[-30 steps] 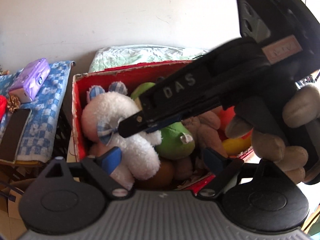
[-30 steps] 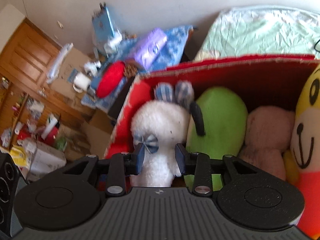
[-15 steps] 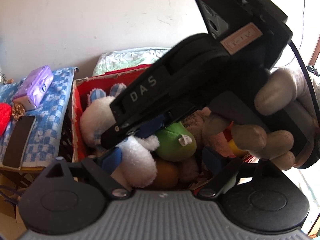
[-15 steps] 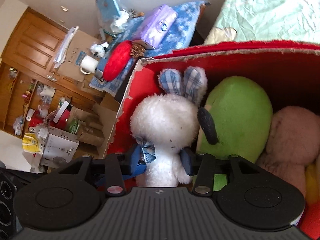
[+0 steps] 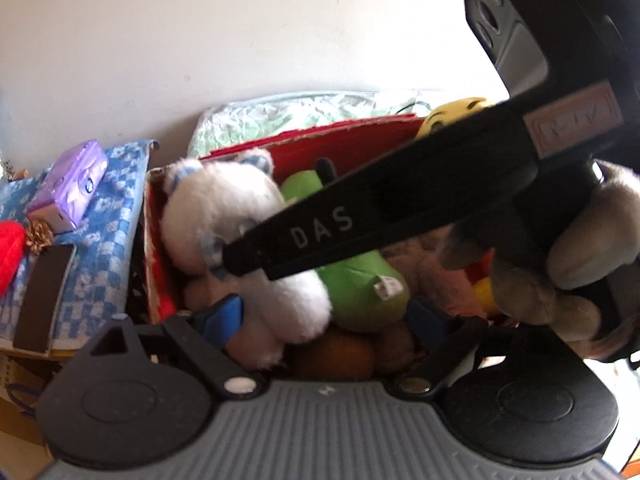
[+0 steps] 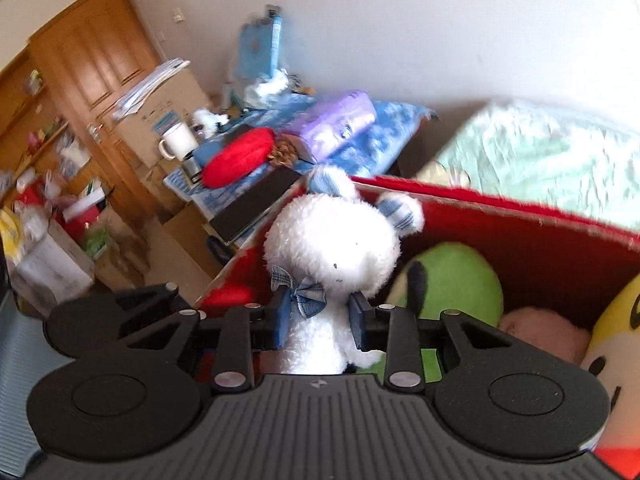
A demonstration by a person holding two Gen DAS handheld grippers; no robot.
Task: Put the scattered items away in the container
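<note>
Angled down over the red box (image 6: 520, 216), the right tongs (image 6: 318, 318) have just closed onto the white plush rabbit (image 6: 332, 248), while the left tongs (image 5: 328, 316) gape wide, holding nothing.

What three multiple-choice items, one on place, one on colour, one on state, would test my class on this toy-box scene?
1. Where is the green plush toy? A in the red box B on the blue checked cloth C on the floor
2. What colour is the white rabbit's bow? A red B blue C yellow
3. How is the right gripper? A wide open, empty B out of view C closed on the rabbit

Answers: 1 A, it lies inside the box walls. 2 B, blue checked fabric. 3 C, both pads press its neck.
</note>
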